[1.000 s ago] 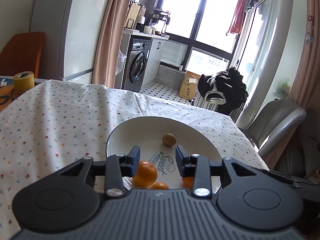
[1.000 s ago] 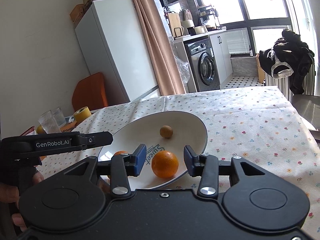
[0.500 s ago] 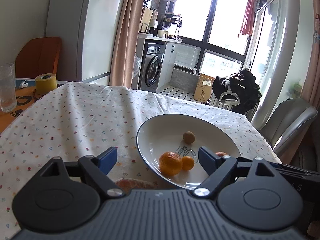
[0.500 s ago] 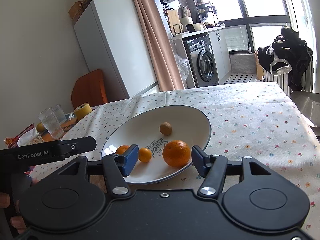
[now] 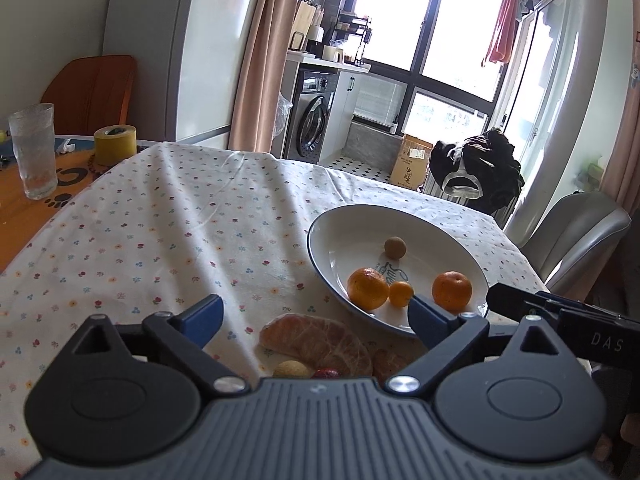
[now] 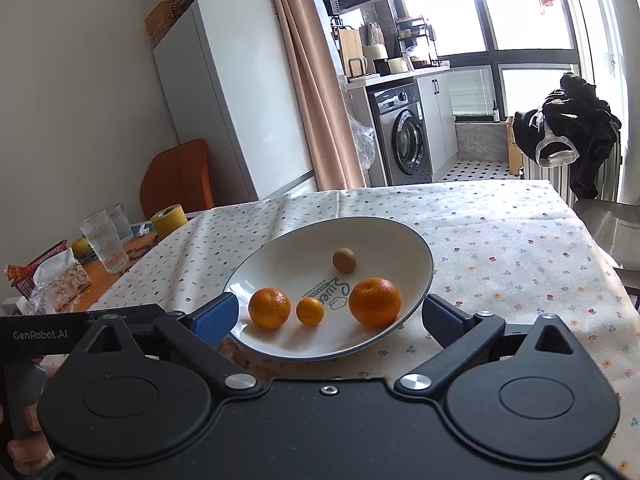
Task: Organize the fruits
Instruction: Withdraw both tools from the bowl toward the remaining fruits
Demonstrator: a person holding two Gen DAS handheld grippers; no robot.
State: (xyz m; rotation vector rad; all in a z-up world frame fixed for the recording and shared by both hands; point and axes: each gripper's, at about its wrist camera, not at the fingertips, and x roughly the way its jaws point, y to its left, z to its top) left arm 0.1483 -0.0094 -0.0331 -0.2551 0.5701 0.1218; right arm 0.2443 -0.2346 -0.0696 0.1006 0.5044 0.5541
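A white bowl point(image 5: 348, 224) point(image 6: 400, 236) on the flowered tablecloth holds two oranges point(image 5: 368, 288) point(image 5: 451, 291), a small kumquat point(image 5: 401, 293) and a brown round fruit point(image 5: 395, 247). The right wrist view shows the same oranges point(image 6: 269, 307) point(image 6: 374, 301), kumquat point(image 6: 310, 311) and brown fruit point(image 6: 344, 259). My left gripper point(image 5: 316, 316) is open above a peeled orange point(image 5: 316, 344), a small pale fruit point(image 5: 291, 369) and a red fruit point(image 5: 326, 372) on the cloth, touching none. My right gripper point(image 6: 328, 316) is open, its fingers either side of the bowl's near rim.
A glass point(image 5: 34, 148), a yellow tape roll point(image 5: 115, 144) and snack packets point(image 6: 60, 280) stand at the table's left end. An orange chair point(image 5: 90, 88) is behind them, a grey chair point(image 5: 576, 232) at the right. A hand point(image 6: 24, 420) holds the left gripper.
Both grippers opened and let their oranges go into the bowl, then drew back. The left gripper moved left and back, bringing the peeled orange into view under it.
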